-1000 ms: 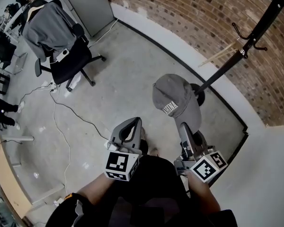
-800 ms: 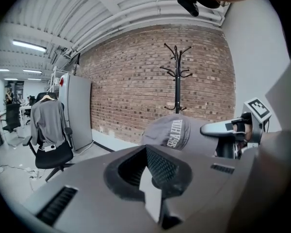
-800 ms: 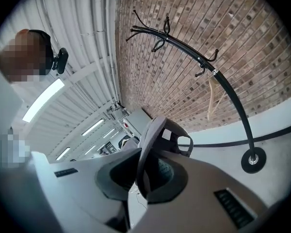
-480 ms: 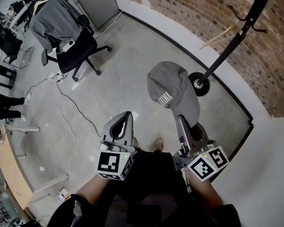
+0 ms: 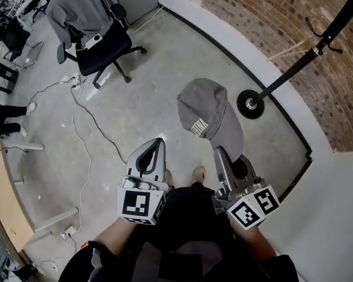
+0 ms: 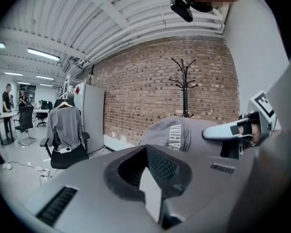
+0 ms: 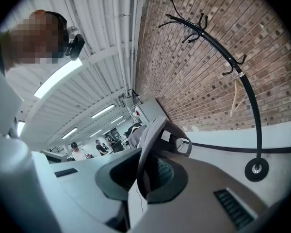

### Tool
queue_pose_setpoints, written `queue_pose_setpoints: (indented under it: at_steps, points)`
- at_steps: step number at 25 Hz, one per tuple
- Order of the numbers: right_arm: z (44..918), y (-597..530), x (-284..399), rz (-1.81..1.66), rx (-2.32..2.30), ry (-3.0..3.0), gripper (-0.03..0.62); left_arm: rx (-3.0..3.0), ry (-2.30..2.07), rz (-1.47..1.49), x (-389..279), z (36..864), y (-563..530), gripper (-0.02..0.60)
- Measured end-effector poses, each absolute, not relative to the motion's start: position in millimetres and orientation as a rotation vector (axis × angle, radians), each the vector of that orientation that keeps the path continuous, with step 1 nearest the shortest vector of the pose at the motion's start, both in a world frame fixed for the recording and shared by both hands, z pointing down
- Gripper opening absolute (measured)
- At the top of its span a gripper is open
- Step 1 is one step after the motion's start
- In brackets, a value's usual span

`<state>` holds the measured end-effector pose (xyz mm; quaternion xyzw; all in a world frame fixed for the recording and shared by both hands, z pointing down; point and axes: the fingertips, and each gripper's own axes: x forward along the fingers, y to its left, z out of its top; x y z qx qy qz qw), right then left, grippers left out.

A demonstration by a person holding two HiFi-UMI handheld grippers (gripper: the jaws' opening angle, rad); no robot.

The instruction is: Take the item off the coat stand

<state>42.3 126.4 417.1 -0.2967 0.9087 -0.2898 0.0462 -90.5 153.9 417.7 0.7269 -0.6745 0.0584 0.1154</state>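
Observation:
A grey cap (image 5: 205, 107) with white lettering hangs over the concrete floor, clear of the black coat stand (image 5: 294, 69). My right gripper (image 5: 219, 151) is shut on the cap's brim; in the right gripper view the brim (image 7: 146, 154) runs edge-on between the jaws. The stand's round base (image 5: 250, 104) sits to the cap's right by the brick wall, and its pole leans up to the upper right. My left gripper (image 5: 159, 142) hovers level with the right one, to the cap's left, shut with nothing in it. From the left gripper view the cap (image 6: 177, 135) shows in front of the stand (image 6: 184, 84).
A black office chair (image 5: 100, 51) draped with a grey garment stands at the upper left. Cables (image 5: 82, 119) trail over the floor to the left. A brick wall (image 5: 270, 16) with a white skirting curves along the right. A desk edge (image 5: 3, 198) is at the far left.
The cap, held by my right gripper, has come away from the stand's base and sits a little lower left. The chair and the stand have shifted as the head turned.

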Motion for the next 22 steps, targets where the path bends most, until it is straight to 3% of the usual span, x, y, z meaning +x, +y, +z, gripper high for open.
queue_pose_setpoints:
  at_steps: [10,22]
  points:
    - [420,184,-34,-0.832,-0.915,2.847,0.029,2.154,-1.887,0.179,-152,430,198,0.025]
    - [431,196,-32,-0.845,-0.977,2.841,0.028,2.199,-1.816,0.196,-146,434,210,0.025]
